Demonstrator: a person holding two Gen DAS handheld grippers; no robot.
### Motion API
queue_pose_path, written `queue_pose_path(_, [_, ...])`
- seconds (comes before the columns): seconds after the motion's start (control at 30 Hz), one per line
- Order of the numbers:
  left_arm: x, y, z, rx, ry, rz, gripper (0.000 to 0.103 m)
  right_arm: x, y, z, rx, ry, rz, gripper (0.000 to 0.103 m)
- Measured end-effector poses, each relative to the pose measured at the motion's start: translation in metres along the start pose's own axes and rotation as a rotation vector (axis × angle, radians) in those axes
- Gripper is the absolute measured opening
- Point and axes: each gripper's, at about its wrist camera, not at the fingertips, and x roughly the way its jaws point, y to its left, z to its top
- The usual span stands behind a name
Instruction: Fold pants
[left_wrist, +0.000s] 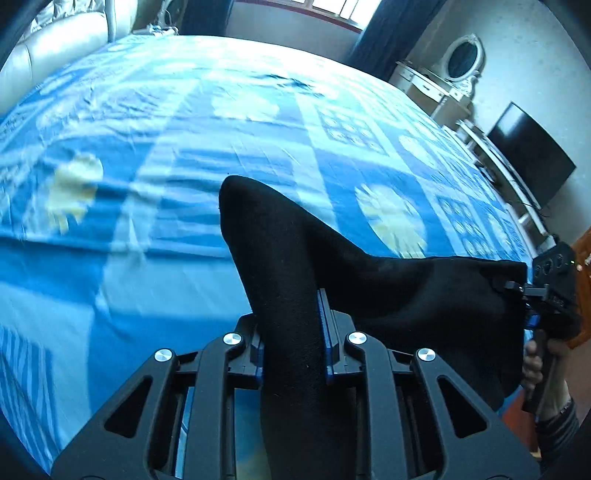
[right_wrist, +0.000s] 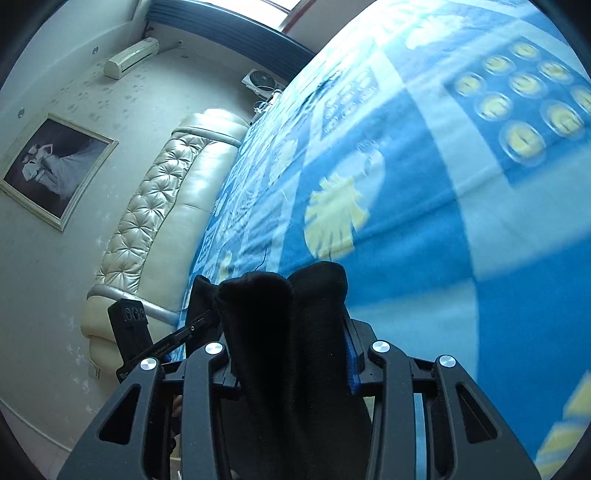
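The black pants (left_wrist: 332, 280) hang stretched between both grippers, lifted above the blue patterned bed sheet (left_wrist: 184, 147). My left gripper (left_wrist: 291, 332) is shut on a bunched edge of the pants, which covers its fingertips. The right gripper (left_wrist: 532, 295) shows at the right edge of the left wrist view, holding the other end. In the right wrist view my right gripper (right_wrist: 291, 332) is shut on thick folds of the pants (right_wrist: 288, 325). The left gripper (right_wrist: 184, 332) shows at the lower left there, gripping the cloth.
A padded cream headboard (right_wrist: 155, 206) runs along one side of the bed. A white dresser with an oval mirror (left_wrist: 458, 59) and a dark TV (left_wrist: 532, 151) stand past the far right bed edge. A framed picture (right_wrist: 55, 166) hangs on the wall.
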Motion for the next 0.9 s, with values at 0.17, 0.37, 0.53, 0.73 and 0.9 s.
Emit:
queue_pose_path(0.17, [0.016,0.011,0.027,0.003,-0.001,0.062,0.022,0.020,0.001,0.023,-0.005,-0.005,-0.007,0.039])
queue_pose_path(0.37, [0.046,0.021,0.030,0.010,0.062,0.109,0.026,0.042,-0.025,0.035,0.051,0.040,-0.070,0.039])
queue_pose_path(0.53, [0.053,0.028,0.025,-0.007,0.059,0.091,0.031,0.047,-0.048,0.031,0.123,0.046,-0.037,0.039])
queue_pose_path(0.73, [0.057,0.030,0.023,-0.006,0.055,0.091,0.033,0.046,-0.049,0.029,0.126,0.044,-0.029,0.039])
queue_pose_path(0.9, [0.057,0.032,0.023,-0.006,0.054,0.086,0.034,0.045,-0.051,0.027,0.121,0.034,-0.023,0.037])
